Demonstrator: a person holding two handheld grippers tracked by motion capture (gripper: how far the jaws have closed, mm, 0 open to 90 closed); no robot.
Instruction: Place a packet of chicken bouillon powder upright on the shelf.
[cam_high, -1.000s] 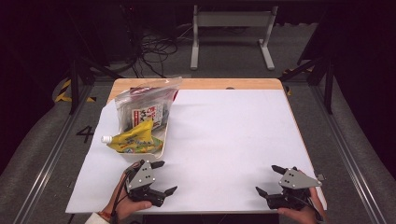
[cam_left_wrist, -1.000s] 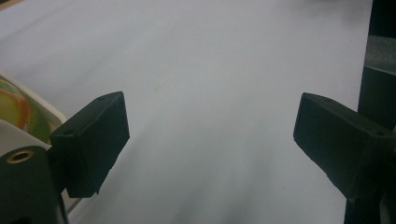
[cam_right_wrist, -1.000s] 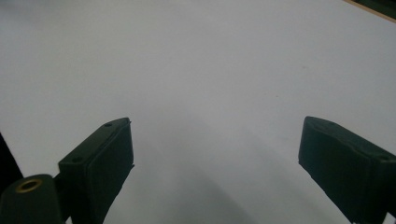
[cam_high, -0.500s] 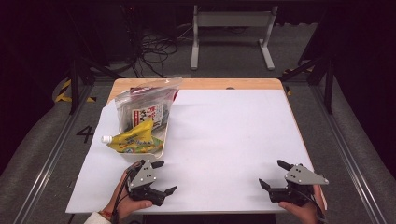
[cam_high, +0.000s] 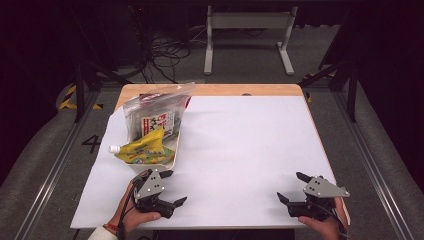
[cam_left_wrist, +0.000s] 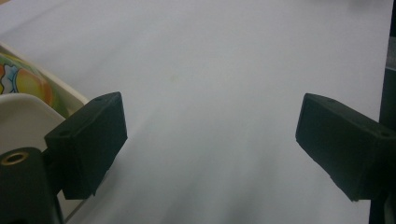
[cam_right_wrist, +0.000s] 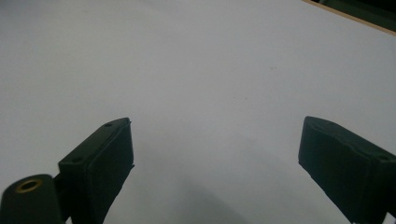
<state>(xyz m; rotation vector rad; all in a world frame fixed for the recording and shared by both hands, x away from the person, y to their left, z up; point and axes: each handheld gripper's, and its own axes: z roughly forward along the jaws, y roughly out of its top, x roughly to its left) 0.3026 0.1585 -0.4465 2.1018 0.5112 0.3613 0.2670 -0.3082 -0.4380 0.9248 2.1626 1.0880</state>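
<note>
yellow pouch (cam_high: 144, 149), cream tray (cam_high: 169, 162), white table (cam_high: 240, 145)

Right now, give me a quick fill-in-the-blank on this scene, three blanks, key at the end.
1. The yellow pouch lies in a white ____.
2. The tray sits nearest the ____ gripper.
3. The right gripper has its jaws ____, with nothing between them.
Missing words: tray; left; open

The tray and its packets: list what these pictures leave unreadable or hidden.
- Print on the yellow spouted pouch and the clear bag: too small in the high view.
- What lies under the pouch: covered by it.
- The white tray in the left gripper view: cut by the left edge, partly behind the left gripper's jaw.
- Clear bag contents: blurred by glare.
</note>
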